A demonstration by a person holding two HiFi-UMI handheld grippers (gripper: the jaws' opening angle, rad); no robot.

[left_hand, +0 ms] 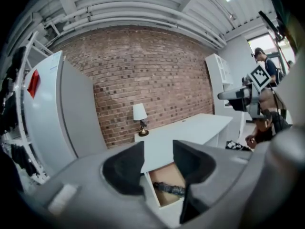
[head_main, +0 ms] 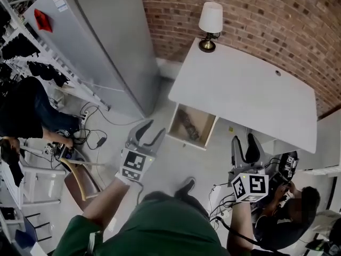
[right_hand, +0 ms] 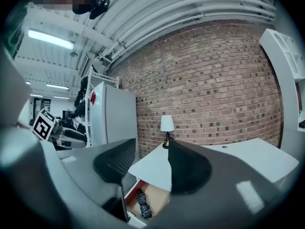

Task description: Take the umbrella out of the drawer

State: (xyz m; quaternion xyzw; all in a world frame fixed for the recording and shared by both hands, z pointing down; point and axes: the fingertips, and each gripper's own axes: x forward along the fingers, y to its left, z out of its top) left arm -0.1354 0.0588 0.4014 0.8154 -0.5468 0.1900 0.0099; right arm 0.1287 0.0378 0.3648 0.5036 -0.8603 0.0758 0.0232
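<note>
Reaching into the drawer (head_main: 184, 142) is where I'd expect trouble. It hangs open under the near corner of the white bench (head_main: 250, 89), and its walls leave little room around the umbrella (head_main: 188, 125), which lies slantwise on the wooden bottom. Fingers coming in at the wrong angle could knock the front panel or the bench edge above, or shove the drawer partway shut. The left gripper (head_main: 147, 134) is in the air just short of the drawer, its fingers (left_hand: 125, 168) spread with nothing between them, and the right gripper (head_main: 244, 147) hangs well off to the side, its fingers (right_hand: 188, 168) likewise spread and empty. A pinch on loose fabric rather than the firm core would probably let the umbrella sag or slide out halfway up. Catching one end alone might tip the other end against the drawer wall. A person (head_main: 290, 207) is crouched on the floor close beside the right gripper, so a wide swing that way risks a bump. The lamp (head_main: 210, 24) at the far corner of the bench looks safely out of reach. The umbrella itself is folded down short, a slim dark bundle flecked with a paler pattern. Whether a strap holds it closed I can't make out from here.
</note>
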